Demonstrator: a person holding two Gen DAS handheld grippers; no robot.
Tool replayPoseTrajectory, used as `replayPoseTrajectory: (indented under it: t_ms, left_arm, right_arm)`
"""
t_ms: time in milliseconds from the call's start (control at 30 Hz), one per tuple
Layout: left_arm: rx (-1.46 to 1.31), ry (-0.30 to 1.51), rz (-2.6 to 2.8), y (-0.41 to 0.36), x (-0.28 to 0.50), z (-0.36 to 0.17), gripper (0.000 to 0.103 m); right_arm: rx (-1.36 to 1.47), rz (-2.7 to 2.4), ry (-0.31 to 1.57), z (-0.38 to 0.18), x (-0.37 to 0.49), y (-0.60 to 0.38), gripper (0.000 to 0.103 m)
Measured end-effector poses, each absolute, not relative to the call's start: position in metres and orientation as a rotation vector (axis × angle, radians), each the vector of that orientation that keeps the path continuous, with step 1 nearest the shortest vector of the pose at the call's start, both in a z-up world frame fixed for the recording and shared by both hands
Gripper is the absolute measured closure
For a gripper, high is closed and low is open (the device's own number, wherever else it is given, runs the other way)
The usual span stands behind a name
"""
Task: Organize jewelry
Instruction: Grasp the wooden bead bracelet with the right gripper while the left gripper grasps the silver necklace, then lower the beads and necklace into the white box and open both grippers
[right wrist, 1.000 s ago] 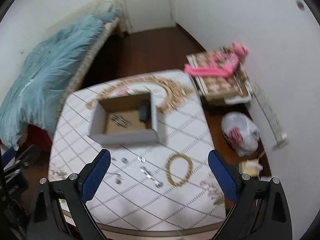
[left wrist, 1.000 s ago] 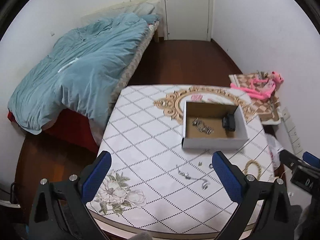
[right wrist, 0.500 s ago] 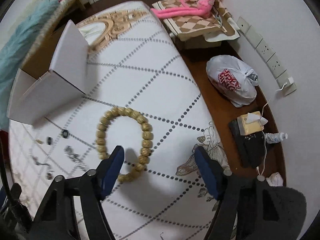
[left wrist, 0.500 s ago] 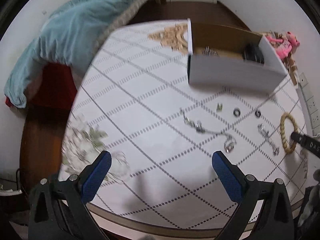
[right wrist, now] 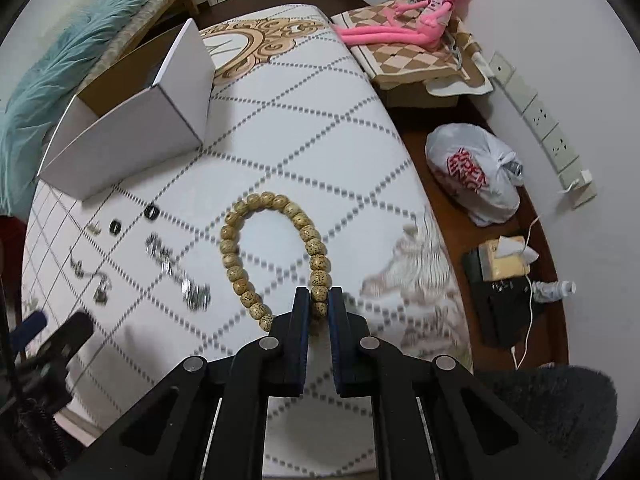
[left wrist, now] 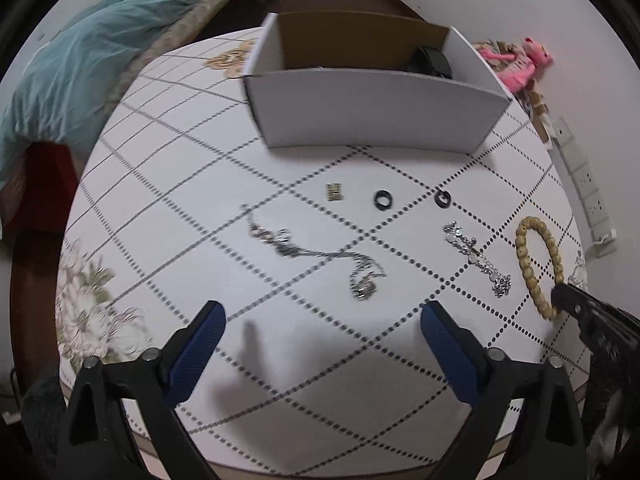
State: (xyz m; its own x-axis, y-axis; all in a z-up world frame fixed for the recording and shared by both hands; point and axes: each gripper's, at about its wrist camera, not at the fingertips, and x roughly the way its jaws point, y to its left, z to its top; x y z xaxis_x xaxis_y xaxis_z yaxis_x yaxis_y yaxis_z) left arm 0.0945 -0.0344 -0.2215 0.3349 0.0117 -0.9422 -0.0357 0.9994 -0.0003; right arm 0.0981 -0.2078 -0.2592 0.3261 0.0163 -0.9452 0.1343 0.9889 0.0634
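Observation:
A tan wooden bead bracelet (right wrist: 276, 248) lies on the white patterned table; it also shows in the left wrist view (left wrist: 538, 264). My right gripper (right wrist: 319, 300) is shut on the bracelet's near beads. My left gripper (left wrist: 322, 332) is open and empty above the table's front, short of a silver chain necklace (left wrist: 320, 256). A silver bracelet (left wrist: 478, 258), two black rings (left wrist: 383, 199) (left wrist: 442, 199) and a small gold piece (left wrist: 334, 192) lie on the table. The white cardboard box (left wrist: 372, 112) stands behind them, holding a dark item (left wrist: 432, 60).
A bed with a teal duvet (left wrist: 68, 68) is at the left. A pink plush toy (right wrist: 408, 24), a white plastic bag (right wrist: 472, 176) and a wall power strip (right wrist: 544, 128) are to the table's right. The table's edge (right wrist: 424, 200) is close to the bracelet.
Both grippers have dropped lower and closer to the table. My right gripper's jaws have closed on the bead bracelet. The left gripper stays open.

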Motion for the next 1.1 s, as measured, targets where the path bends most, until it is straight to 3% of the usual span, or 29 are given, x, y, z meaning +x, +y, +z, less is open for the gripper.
replayPoseTrajectory:
  t_ms: [167, 200, 267, 300, 633, 1100]
  left_arm:
    - [0.007, 1.233, -0.006, -0.044, 0.102, -0.233, 0.054]
    - [0.011, 1.223, -0.012, -0.046, 0.103, -0.234, 0.059]
    - [0.013, 1.213, -0.036, -0.049, 0.104, -0.232, 0.086]
    - [0.019, 1.212, -0.038, -0.05, 0.104, -0.232, 0.093]
    - [-0.021, 1.156, -0.078, -0.044, 0.094, -0.204, 0.094]
    - [-0.141, 0.966, -0.195, -0.006, 0.107, -0.078, 0.093]
  right_arm:
    - [0.143, -0.076, 1.239, -0.262, 0.093, -0.209, 0.093]
    - [0.142, -0.077, 1.24, -0.262, 0.093, -0.208, 0.093]
    - [0.135, -0.079, 1.239, -0.262, 0.093, -0.207, 0.093]
    - [0.132, -0.079, 1.239, -0.263, 0.094, -0.207, 0.093]
    - [0.216, -0.032, 1.209, -0.246, 0.09, -0.212, 0.093]
    - [0.322, 0.216, 1.061, -0.137, 0.113, -0.193, 0.094]
